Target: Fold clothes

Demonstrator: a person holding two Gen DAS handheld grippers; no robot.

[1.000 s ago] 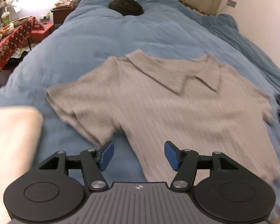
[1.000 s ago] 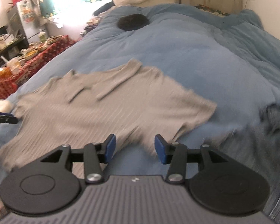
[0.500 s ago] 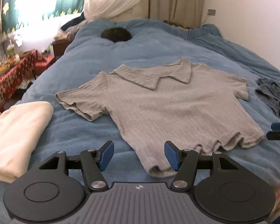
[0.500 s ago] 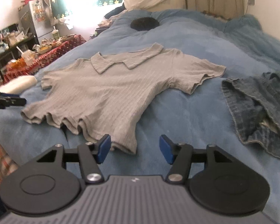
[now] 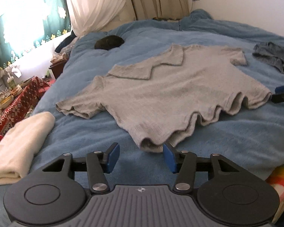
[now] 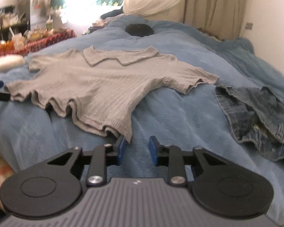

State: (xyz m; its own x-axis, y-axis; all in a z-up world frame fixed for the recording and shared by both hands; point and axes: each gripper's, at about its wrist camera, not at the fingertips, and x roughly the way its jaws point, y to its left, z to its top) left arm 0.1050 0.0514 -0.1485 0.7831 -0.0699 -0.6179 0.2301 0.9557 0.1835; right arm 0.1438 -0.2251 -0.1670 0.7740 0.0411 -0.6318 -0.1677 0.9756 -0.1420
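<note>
Presently: left gripper [image 5: 140, 158] jaws apart and closing at the hem corner of grey polo shirt [image 5: 170, 92] – right gripper [image 6: 136, 150] likewise closing, opposite corner, shirt flat on blue duvet [image 5: 236, 132], no legible writing.

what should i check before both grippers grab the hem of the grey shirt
1. Grey shirt lies spread out on the blue blanket: ok.
2. Hem corner inside the left gripper: not ok, the corner sits by its right pad; jaws are closing.
3. Hem corner inside the right gripper: not ok, the cloth only overlaps its left pad; jaws are closing.
4. Hem flat: not ok, it ripples in waves.
5. Denim garment apart from the shirt: ok.
6. Cream folded cloth apart from the shirt: ok.
</note>
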